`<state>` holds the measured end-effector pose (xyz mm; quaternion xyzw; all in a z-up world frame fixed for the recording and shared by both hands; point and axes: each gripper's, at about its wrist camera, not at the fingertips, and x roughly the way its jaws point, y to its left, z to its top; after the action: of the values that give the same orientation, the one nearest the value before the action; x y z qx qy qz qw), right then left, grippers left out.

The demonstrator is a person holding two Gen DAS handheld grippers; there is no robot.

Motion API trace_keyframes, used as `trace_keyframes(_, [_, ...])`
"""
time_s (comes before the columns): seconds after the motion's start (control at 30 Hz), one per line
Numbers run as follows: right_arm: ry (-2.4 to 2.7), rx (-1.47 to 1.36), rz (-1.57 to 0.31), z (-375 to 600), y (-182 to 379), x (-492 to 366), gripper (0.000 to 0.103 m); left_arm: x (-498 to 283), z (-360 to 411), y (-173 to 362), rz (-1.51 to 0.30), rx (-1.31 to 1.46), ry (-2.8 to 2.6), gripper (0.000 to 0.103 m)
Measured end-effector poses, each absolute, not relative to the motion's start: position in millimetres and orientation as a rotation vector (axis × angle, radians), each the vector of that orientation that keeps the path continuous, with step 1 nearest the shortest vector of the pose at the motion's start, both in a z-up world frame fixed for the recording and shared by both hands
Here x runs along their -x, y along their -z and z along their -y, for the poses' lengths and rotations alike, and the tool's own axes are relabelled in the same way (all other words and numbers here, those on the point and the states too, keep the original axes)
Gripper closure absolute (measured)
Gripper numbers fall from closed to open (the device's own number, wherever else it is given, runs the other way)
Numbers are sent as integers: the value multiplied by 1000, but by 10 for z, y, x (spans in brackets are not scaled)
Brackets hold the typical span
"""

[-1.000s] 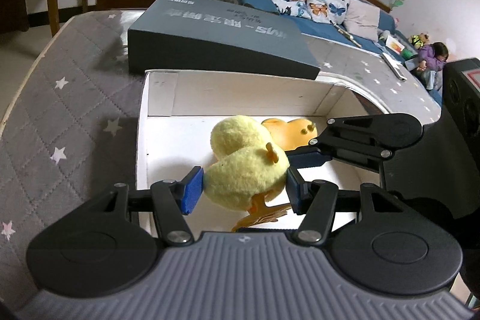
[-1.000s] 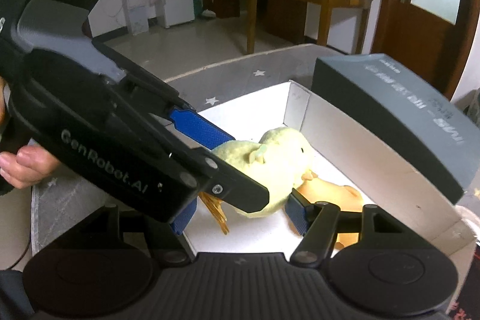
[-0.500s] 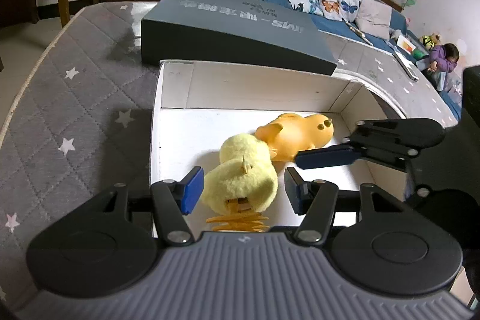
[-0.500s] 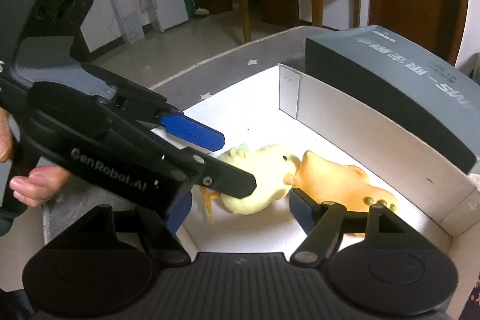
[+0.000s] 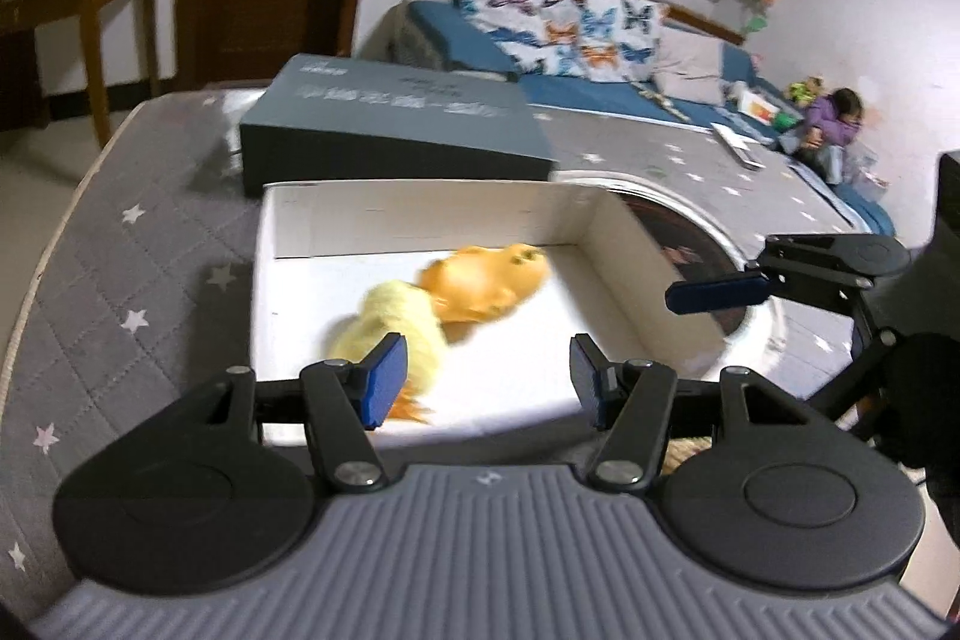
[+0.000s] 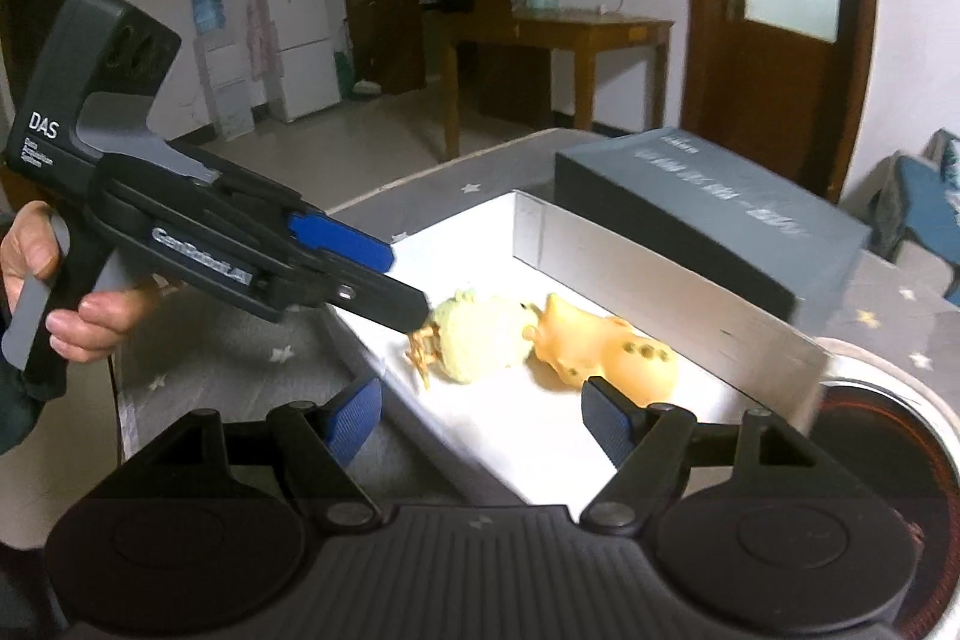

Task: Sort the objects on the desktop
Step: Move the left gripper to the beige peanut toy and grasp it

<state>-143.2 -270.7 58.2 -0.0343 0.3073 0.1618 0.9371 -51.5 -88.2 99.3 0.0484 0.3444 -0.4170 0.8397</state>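
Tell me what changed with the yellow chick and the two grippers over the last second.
The left gripper let go of the yellow plush chick: a second ago it was squeezed between the pads, now it lies in the white box and the gripper is open and drawn back. The right gripper also pulled away, empty and open. The orange toy stayed in the box beside the chick, the grey box behind.
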Motion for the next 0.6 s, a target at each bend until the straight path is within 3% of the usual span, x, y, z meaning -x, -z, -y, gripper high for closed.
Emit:
trace_keyframes(0.3, [-252,55,-682,2835,-416,1937,28,981,1066,-820,-766,-158,1028,44])
trace_keyframes(0.6, [-197,-47,-742,3011,-141,1927,32,946,1377,-510,-872,-174,1060,44])
